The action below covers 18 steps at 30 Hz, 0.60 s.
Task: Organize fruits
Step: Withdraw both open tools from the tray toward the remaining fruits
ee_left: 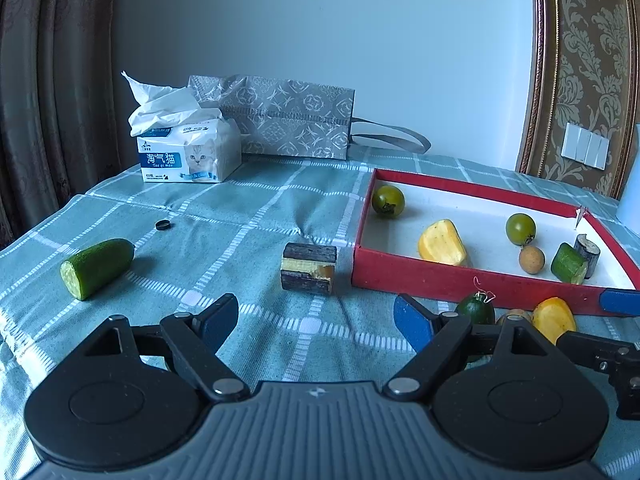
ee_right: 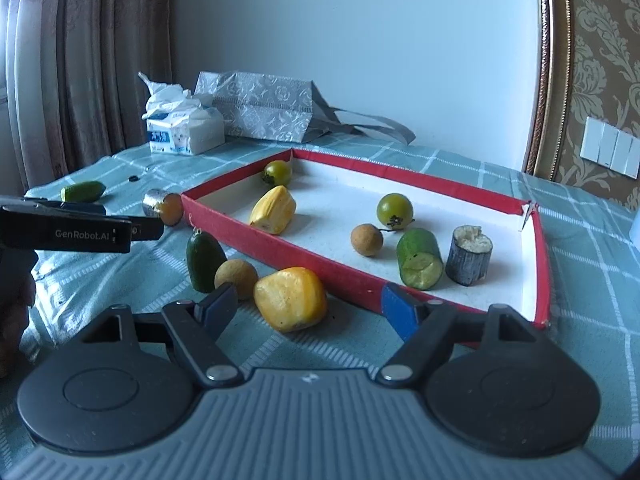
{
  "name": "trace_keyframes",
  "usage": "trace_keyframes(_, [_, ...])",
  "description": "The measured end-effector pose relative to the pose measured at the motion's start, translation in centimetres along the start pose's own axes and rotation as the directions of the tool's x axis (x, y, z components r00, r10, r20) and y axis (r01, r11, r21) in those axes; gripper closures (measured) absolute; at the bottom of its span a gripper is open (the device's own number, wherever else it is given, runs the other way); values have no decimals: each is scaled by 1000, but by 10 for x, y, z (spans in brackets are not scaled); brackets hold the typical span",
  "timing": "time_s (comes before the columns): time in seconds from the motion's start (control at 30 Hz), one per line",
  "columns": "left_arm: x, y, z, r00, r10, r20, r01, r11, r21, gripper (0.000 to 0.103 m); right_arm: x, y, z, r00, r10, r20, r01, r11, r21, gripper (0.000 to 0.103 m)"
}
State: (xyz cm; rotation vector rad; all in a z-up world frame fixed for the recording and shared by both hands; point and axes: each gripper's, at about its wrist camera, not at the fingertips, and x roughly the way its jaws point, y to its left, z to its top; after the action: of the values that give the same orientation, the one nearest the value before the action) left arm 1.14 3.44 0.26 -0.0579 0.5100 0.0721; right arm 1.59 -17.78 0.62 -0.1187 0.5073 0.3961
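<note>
Jackfruit piece point(ee_right: 290, 298) between open right tongs point(ee_right: 308, 308), untouched.

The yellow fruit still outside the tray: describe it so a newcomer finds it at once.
Start at the red tray on the checked cloth. Against the outside of its near wall lie three loose pieces in a row. The yellow fruit is the one nearest the right tongs, plump and orange-tinged, unlike the round tan ball and dark green piece beside it.
</note>
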Motion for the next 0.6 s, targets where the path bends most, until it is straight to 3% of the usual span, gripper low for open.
trace_keyframes(0.43, [0,0,-1,1000,-4,-8,4,1000,1,18,16,9,4,997,-15,-73,12,999,-37,25])
trace_keyframes(0.6, [1,-1,-1,1000,-5,-10,5,1000,1,18,22,7,5,995,-12,-103,10,1000,-19,30])
